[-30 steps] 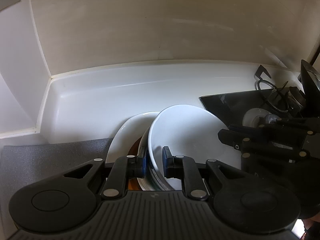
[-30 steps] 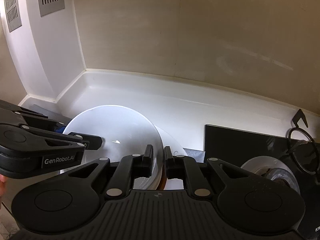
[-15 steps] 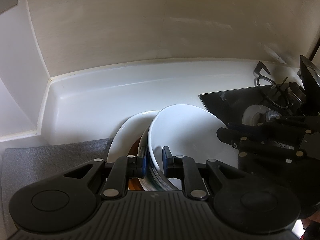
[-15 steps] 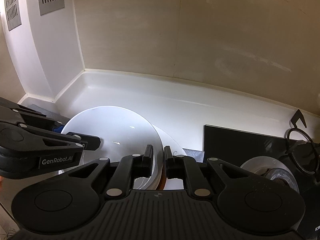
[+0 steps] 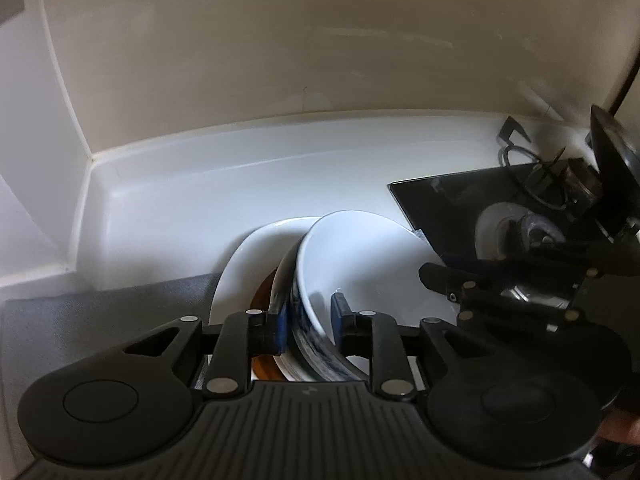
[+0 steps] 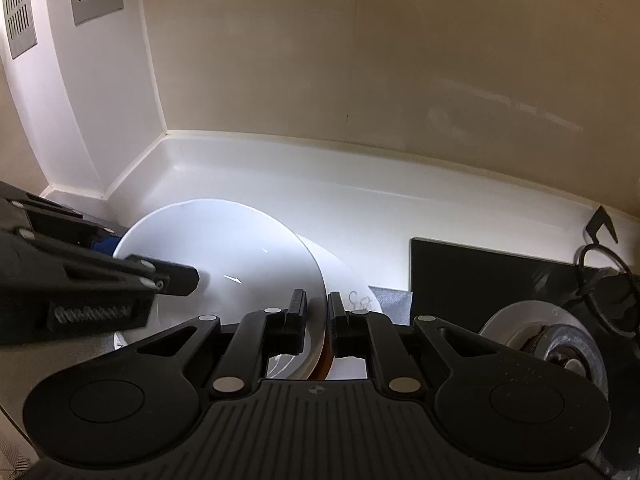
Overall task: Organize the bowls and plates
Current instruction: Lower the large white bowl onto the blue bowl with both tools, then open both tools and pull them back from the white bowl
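**While both claws pinch the dish stack**

Left wrist view: left gripper point(image 5: 308, 322) is closed on the rim of a white bowl point(image 5: 360, 264) with a blue-patterned outside, stacked against a plate point(image 5: 248, 264) above the white counter point(image 5: 200, 184).

Right wrist view: right gripper point(image 6: 317, 316) is clamped on the opposite rim; stove point(image 6: 492, 280) sits just beside.

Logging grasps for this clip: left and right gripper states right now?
Left gripper: closed on the bowl rim.
Right gripper: closed on the same bowl's opposite rim.
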The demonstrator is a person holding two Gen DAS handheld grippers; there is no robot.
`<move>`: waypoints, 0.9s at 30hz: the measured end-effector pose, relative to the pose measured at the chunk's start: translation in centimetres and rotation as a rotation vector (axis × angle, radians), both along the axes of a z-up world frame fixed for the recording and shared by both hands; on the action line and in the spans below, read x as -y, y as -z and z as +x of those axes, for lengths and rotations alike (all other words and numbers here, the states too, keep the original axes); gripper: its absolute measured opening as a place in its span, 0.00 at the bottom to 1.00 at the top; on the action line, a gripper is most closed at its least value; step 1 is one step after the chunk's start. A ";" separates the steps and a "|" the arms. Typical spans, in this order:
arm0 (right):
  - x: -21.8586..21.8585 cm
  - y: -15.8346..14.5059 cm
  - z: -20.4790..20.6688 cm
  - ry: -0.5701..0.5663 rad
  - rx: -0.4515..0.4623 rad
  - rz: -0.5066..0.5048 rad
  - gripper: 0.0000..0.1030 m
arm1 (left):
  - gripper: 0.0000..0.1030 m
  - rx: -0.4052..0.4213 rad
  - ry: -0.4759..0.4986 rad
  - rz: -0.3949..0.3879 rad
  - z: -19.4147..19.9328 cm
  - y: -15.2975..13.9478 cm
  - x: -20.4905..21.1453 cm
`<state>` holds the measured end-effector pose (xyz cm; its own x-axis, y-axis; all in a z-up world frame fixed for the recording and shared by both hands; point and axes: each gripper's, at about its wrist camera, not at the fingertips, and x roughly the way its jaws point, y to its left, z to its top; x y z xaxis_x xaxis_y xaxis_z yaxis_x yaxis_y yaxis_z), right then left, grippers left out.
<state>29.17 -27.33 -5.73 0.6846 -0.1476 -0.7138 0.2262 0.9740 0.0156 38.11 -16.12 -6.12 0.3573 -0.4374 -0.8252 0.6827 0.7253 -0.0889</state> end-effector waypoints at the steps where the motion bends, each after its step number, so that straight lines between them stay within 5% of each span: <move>1: 0.0 0.0 0.0 0.000 0.000 -0.002 0.11 | 0.25 -0.003 -0.001 0.000 0.1 0.0 0.0; 12: -0.1 0.4 -0.1 0.005 0.015 0.002 0.12 | 0.25 0.075 0.005 -0.004 -0.4 -1.5 -0.4; 17: 0.0 0.3 -0.3 0.012 0.019 0.016 0.12 | 0.34 0.073 -0.026 0.018 0.8 -0.8 -0.4; 25: -0.4 -0.5 -0.6 0.015 0.027 0.012 0.12 | 0.65 0.021 -0.069 0.031 3.0 1.7 -0.8; 27: -0.4 -0.4 -0.7 0.017 0.026 0.014 0.12 | 0.66 0.014 -0.074 0.027 3.1 1.8 -1.0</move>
